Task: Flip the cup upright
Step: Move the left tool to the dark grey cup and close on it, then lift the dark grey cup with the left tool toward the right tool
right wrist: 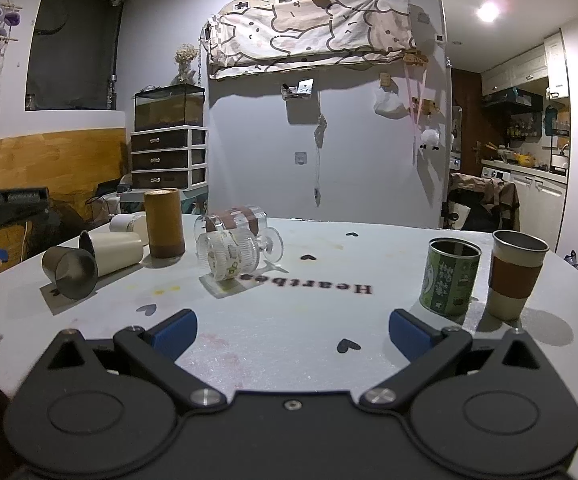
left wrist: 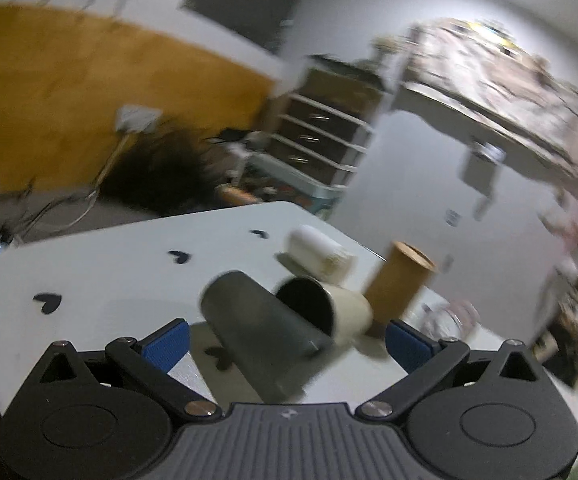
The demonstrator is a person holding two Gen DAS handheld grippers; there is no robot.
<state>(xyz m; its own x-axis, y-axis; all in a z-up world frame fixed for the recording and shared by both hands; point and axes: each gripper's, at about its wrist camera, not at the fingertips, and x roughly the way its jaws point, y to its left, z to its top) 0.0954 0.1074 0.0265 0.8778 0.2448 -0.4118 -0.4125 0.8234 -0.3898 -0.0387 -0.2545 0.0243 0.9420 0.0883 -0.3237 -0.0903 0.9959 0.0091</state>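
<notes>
On the white table (right wrist: 289,344) the grey metal cup (left wrist: 257,328) lies on its side between our wide-open, empty left gripper (left wrist: 285,340), so we judge the approach under way; next we must close on its wall and rotate upright, right gripper (right wrist: 293,330) open and idle.

On the white table (right wrist: 289,344) I count eight vessels. Five lie tipped: one grey metal cup (right wrist: 71,272), two cream cups (right wrist: 119,254) (the second (right wrist: 129,223) half hidden, left of frame), two clear glasses (right wrist: 233,254), one behind (right wrist: 235,218). Three stand: one tall brown cylinder (right wrist: 164,222), one green tin (right wrist: 449,276), one banded steel tumbler (right wrist: 515,274).
</notes>
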